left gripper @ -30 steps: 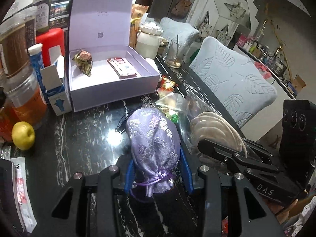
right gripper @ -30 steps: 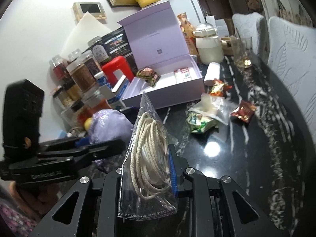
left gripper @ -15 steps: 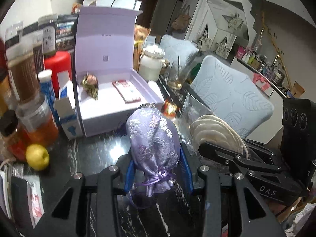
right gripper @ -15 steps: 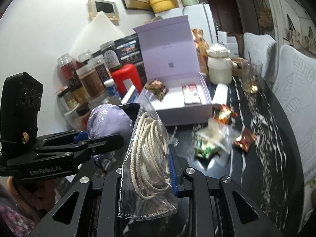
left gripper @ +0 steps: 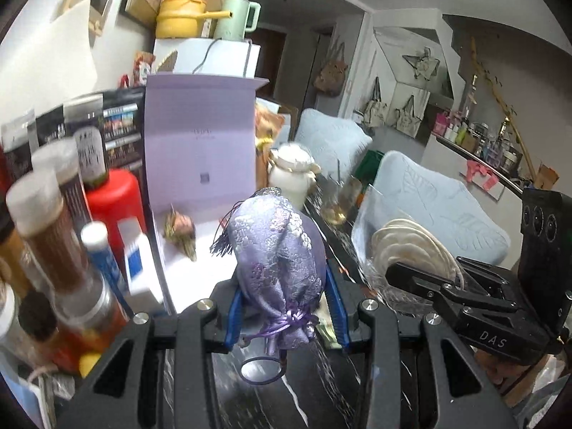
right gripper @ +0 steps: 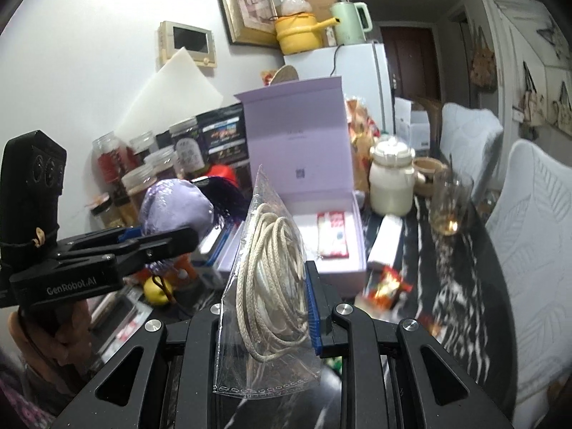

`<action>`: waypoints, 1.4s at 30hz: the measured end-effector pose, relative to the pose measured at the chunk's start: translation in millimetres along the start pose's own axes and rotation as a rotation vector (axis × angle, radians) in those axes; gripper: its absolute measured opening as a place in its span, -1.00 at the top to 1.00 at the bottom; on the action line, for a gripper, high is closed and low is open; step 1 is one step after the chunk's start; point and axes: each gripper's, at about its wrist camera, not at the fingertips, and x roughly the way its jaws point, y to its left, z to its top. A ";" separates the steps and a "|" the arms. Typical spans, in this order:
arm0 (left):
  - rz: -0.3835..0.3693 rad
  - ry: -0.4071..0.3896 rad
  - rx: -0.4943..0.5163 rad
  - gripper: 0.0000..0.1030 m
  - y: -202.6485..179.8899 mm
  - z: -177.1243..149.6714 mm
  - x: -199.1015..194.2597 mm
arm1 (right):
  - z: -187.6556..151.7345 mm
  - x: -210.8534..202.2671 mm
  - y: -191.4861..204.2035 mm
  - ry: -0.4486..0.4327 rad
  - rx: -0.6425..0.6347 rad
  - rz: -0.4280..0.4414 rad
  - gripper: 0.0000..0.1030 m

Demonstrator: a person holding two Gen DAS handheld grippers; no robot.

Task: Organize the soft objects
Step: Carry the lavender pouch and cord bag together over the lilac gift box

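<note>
Both tongs have lifted off the dark table (right gripper: 461, 286) since a second ago. The left gripper (left gripper: 284, 307) clamps the purple brocade pouch (left gripper: 279, 254); the right gripper (right gripper: 273, 307) pinches a clear bag of cord (right gripper: 271, 279). Ahead of both, the open lavender box (right gripper: 352, 246) holds a red packet (right gripper: 332, 234) and a dried-flower sachet (left gripper: 180, 228).

The purple pouch (left gripper: 279, 261) is shiny cloth with a woven flower pattern. The rope (right gripper: 271, 279) looks rough, inside a clear, glossy plastic bag (right gripper: 264, 368). The worktop (right gripper: 461, 286) is shiny black stone. The lilac box (right gripper: 296, 150) looks like smooth, matt card.
</note>
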 end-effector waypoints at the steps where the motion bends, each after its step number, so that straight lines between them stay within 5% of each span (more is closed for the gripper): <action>1: 0.004 -0.005 0.000 0.22 1.6 3.9 1.9 | 3.6 2.3 -1.1 -0.003 -0.006 -0.003 0.54; 28: 0.096 -0.093 -0.130 0.23 61.8 89.3 111.9 | 116.8 123.9 -48.1 -0.057 -0.083 -0.012 0.54; 42: 0.168 -0.034 -0.107 0.23 82.3 86.9 158.7 | 122.7 200.2 -66.0 -0.020 -0.046 -0.066 0.54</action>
